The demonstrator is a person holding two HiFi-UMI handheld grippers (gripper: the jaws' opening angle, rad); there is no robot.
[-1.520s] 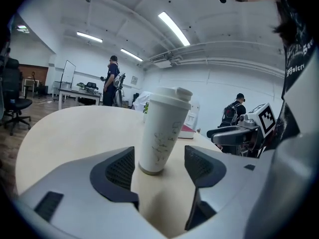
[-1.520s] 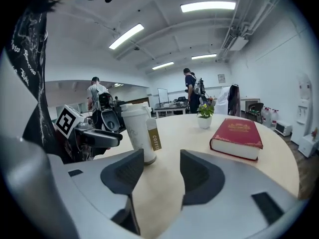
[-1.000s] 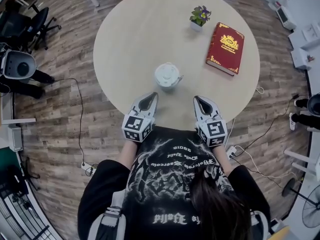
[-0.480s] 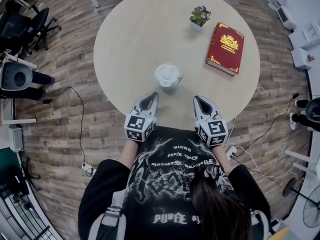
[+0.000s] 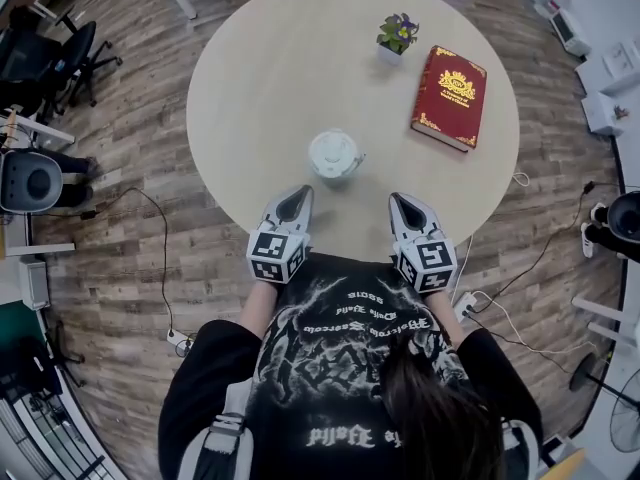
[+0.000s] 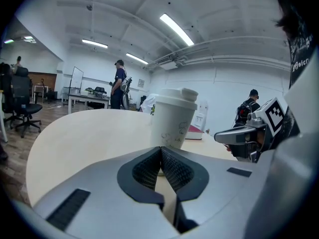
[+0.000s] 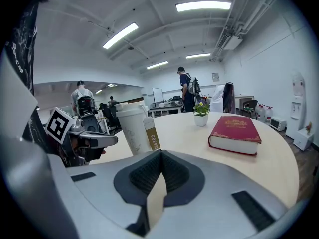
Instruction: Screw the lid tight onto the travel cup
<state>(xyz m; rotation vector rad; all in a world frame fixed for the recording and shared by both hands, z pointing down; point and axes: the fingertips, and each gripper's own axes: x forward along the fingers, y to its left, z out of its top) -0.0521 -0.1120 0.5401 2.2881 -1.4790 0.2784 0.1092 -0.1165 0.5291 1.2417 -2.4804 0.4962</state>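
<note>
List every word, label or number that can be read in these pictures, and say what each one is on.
"COFFE": printed down the brown tag on the white cup; the end of the word is cut off from view.
Gold lettering on the red book: too small to read.
White ornate print on the black shirt: not legible.
No numbers can be read.

Book [image 5: 450, 97]: red, flat, ahead-right of the right gripper [image 5: 399, 200].
Potted plant [image 5: 398, 36]: farther ahead, upright.
Table [image 5: 260, 88]: round, pale, under both.
</note>
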